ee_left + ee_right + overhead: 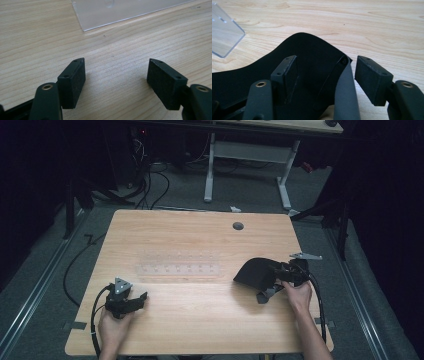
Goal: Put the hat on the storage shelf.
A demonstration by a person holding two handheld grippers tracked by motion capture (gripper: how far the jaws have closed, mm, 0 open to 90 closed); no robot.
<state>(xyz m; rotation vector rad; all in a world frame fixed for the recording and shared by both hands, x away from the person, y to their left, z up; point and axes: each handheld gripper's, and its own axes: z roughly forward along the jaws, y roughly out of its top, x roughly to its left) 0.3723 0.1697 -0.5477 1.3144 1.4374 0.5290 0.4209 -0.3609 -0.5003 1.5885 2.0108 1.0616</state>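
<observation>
Your right gripper [325, 75] sat at the right side of the table [200, 320], with the black mask [256, 272] lying right against it. It looked like a soft eye mask with a grey strap [345, 95]. In the right gripper view the jaws stood apart: the left pad was over the mask's black fabric, the strap ran up between the pads, and the right pad was off the mask's edge over bare wood. Nothing looked pinched, so I took that gripper as open around the strap's root, not yet gripping.

Your left gripper [116, 80] rested near the front left corner of the table, jaws wide and empty over bare wood, with the clear plate [120, 11] just ahead of it.

The mask seemed light, limp and thin. It would likely droop and fold when lifted, and the smooth fabric could slip from a shallow bite. I judged the best hold to be where the strap joined the body, since the doubled material there gives the pads something thicker. A hold on the strap alone would let the mask swing.
</observation>
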